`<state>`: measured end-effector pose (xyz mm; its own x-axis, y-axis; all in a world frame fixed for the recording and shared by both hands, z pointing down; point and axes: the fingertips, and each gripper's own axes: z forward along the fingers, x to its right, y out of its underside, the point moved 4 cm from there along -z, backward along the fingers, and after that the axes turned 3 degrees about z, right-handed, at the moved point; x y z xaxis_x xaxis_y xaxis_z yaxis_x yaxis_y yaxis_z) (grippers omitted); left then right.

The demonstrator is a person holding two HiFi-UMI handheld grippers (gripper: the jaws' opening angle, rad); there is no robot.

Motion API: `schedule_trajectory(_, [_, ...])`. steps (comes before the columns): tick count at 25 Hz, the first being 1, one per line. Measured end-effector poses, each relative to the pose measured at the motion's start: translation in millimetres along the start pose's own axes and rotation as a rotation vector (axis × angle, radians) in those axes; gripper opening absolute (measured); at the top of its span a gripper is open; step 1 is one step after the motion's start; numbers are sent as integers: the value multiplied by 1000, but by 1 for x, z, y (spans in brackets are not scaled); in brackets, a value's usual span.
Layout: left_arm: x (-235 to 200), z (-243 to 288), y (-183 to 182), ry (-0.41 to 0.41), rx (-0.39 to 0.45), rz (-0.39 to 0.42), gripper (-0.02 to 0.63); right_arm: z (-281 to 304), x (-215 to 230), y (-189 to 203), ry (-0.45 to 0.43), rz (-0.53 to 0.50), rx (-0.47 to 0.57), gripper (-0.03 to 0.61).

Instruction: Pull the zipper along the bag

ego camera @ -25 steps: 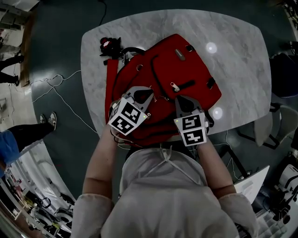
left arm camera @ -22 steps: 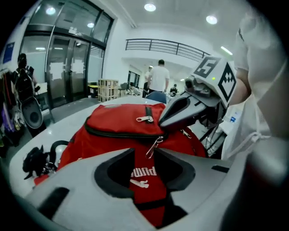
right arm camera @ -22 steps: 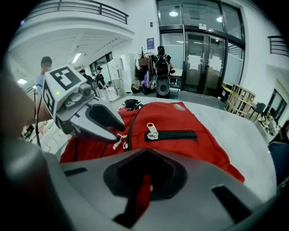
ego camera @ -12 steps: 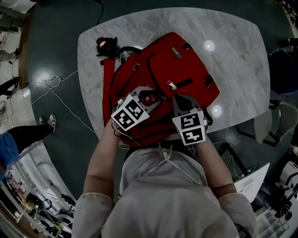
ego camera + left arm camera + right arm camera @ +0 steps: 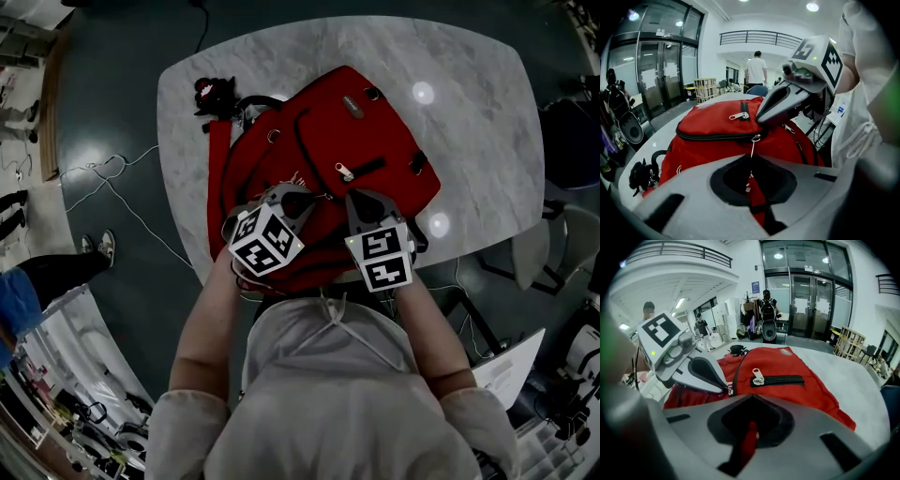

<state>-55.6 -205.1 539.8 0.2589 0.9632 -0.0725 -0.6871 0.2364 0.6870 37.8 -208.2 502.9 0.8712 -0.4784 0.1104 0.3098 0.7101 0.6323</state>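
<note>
A red backpack (image 5: 356, 141) lies flat on the marble table (image 5: 487, 103). In the left gripper view its black main zipper (image 5: 712, 137) curves round the upper compartment and ends at a slider with a thin metal pull (image 5: 751, 151). My left gripper (image 5: 751, 161) is shut on that pull, just below the slider. My right gripper (image 5: 749, 427) is shut on a fold of the bag's red fabric (image 5: 746, 446) near the bag's near edge. In the head view the left gripper (image 5: 298, 199) and right gripper (image 5: 364, 202) sit side by side on the bag. A short front-pocket zipper (image 5: 780, 379) lies closed.
A black and red charm (image 5: 214, 94) lies by the bag's straps at the table's far left corner. Cables (image 5: 122, 187) trail on the floor to the left. A chair (image 5: 562, 244) stands at the right. People stand far off in the hall (image 5: 755, 70).
My left gripper has turned and drawn back a little toward the person, now holding the zipper pull. The right gripper has hardly moved. The bag shifted slightly left.
</note>
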Motion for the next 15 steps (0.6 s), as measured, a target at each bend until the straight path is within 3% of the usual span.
schedule_trajectory(4, [-9, -2, 2, -87, -25, 4, 23, 1, 0, 1, -1, -5, -14, 26])
schedule_trajectory(15, [-52, -12, 9, -238, 14, -165, 23, 2, 1, 0, -14, 0, -23, 26])
